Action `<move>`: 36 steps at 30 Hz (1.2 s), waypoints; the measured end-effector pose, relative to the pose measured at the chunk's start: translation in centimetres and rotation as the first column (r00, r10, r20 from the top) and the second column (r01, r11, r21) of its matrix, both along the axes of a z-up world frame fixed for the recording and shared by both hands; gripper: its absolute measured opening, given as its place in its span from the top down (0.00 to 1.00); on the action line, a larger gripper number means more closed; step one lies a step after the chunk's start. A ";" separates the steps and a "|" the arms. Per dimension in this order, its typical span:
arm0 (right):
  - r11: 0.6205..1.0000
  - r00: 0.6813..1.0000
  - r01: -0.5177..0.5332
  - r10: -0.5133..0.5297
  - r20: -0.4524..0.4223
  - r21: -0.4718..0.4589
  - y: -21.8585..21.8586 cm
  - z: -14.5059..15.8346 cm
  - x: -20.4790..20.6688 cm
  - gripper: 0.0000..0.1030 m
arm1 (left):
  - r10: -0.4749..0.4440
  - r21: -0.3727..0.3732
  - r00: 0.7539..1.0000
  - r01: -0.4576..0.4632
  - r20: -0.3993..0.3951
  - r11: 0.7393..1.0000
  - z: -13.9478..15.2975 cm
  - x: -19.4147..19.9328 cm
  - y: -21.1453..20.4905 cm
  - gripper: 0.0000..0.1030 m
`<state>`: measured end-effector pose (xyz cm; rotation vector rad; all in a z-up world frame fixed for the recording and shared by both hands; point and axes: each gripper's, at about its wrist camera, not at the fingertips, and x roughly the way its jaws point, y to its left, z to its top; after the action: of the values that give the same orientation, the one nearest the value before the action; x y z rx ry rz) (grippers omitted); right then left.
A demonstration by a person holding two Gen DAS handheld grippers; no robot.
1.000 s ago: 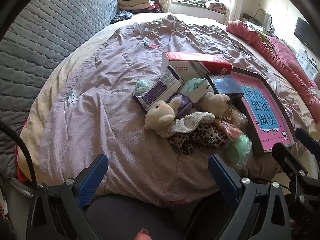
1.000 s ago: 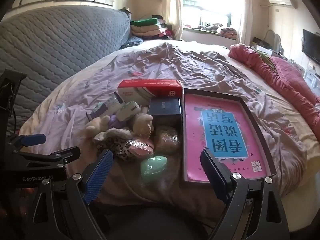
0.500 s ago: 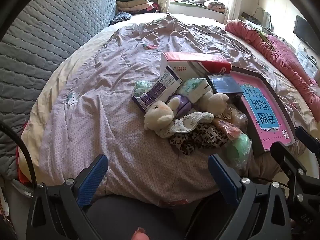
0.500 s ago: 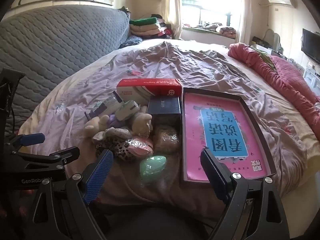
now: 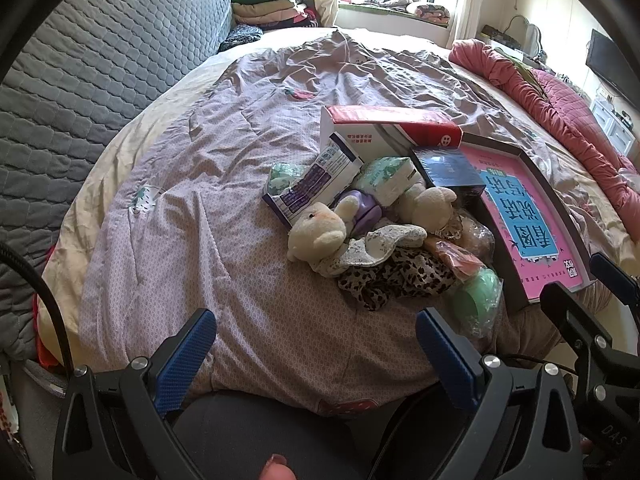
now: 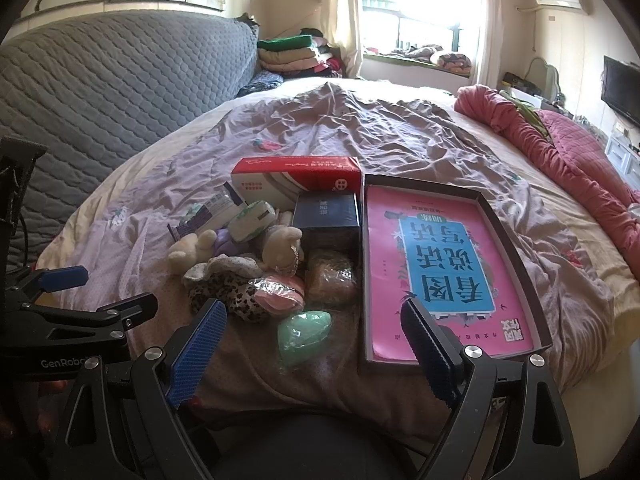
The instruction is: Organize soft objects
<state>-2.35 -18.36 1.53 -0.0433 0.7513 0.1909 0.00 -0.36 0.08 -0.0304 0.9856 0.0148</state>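
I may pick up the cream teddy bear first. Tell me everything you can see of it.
The cream teddy bear is a small plush toy with fuzzy pale fur, round ears and a dark nose. It lies tilted on the lilac bedspread at the left edge of the pile, head toward the open bed. A purple soft item sits behind it, and a lace-edged cloth covers its lower body. Neither gripper touches it.

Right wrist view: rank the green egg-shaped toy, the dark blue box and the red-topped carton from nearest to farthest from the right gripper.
1. The green egg-shaped toy, wrapped in clear plastic, lies nearest the right gripper, just ahead between its fingers.
2. The dark blue box sits mid-pile, beside the open tray's left wall.
3. The red-topped carton lies farthest, behind the pile.
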 end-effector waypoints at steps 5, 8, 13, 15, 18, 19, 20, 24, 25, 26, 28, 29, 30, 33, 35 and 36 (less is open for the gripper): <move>1.000 1.000 0.001 -0.001 0.000 0.000 -0.1 0.0 0.0 0.13 | -0.001 0.000 1.000 0.001 0.000 1.000 0.1 0.0 0.0 0.02; 1.000 1.000 0.004 -0.004 0.000 0.001 -0.1 0.0 0.0 0.13 | -0.004 0.000 1.000 0.004 0.004 1.000 0.4 0.0 0.1 0.02; 1.000 1.000 0.003 -0.003 -0.004 -0.001 -0.2 -0.1 0.0 0.13 | -0.004 0.001 1.000 0.004 0.004 1.000 0.5 0.0 0.1 0.02; 1.000 1.000 0.003 -0.003 -0.004 -0.002 -0.2 -0.1 0.0 0.13 | -0.004 -0.002 1.000 0.004 0.008 1.000 0.6 0.0 0.1 0.02; 1.000 1.000 0.003 -0.003 -0.006 -0.003 -0.2 -0.2 0.1 0.13 | -0.006 -0.008 1.000 0.006 0.013 1.000 0.7 0.0 0.2 0.02; 1.000 1.000 0.003 -0.003 -0.006 -0.003 -0.1 -0.2 0.1 0.13 | -0.005 -0.008 1.000 0.006 0.015 1.000 0.8 0.0 0.2 0.02; 1.000 1.000 0.004 -0.004 -0.007 -0.004 -0.1 -0.2 0.1 0.13 | -0.005 -0.009 1.000 0.005 0.016 1.000 0.7 0.0 0.3 0.02; 1.000 1.000 0.004 -0.004 -0.008 -0.004 -0.1 -0.2 0.1 0.13 | -0.003 -0.011 1.000 0.003 0.013 1.000 0.6 0.0 0.4 0.02; 1.000 1.000 0.004 -0.004 -0.008 -0.004 -0.1 -0.2 0.1 0.13 | -0.003 -0.011 1.000 0.003 0.013 1.000 0.5 0.0 0.4 0.02; 1.000 1.000 0.004 -0.004 -0.007 -0.003 0.0 -0.2 0.1 0.13 | -0.004 -0.011 1.000 0.004 0.015 1.000 0.5 0.0 0.4 0.02; 1.000 1.000 0.003 -0.003 -0.008 -0.003 0.0 -0.2 0.2 0.13 | -0.003 -0.013 1.000 0.003 0.017 1.000 0.5 0.0 0.5 0.02; 1.000 1.000 0.002 -0.002 -0.009 -0.003 0.0 -0.3 0.2 0.13 | -0.004 -0.014 1.000 0.004 0.018 1.000 0.4 0.0 0.5 0.02; 1.000 1.000 0.002 -0.002 -0.010 -0.003 0.0 -0.2 0.2 0.13 | -0.004 -0.016 1.000 0.004 0.019 1.000 0.4 0.0 0.5 0.02; 1.000 1.000 -0.001 0.001 -0.016 0.000 0.1 -0.3 0.3 0.13 | -0.004 -0.028 1.000 0.004 0.020 1.000 0.3 0.1 0.6 0.02; 1.000 1.000 -0.008 0.008 -0.027 0.002 0.2 -0.6 0.5 0.13 | -0.002 -0.037 1.000 0.003 0.020 0.999 0.3 0.1 0.8 0.02; 1.000 0.999 -0.014 0.014 -0.034 0.003 0.2 -0.7 0.7 0.13 | -0.002 -0.043 1.000 0.003 0.020 0.999 0.3 0.1 0.9 0.02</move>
<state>-1.68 -18.16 0.83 -0.0432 0.7850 0.2064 0.12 0.54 0.35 -0.0688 0.9660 -0.0086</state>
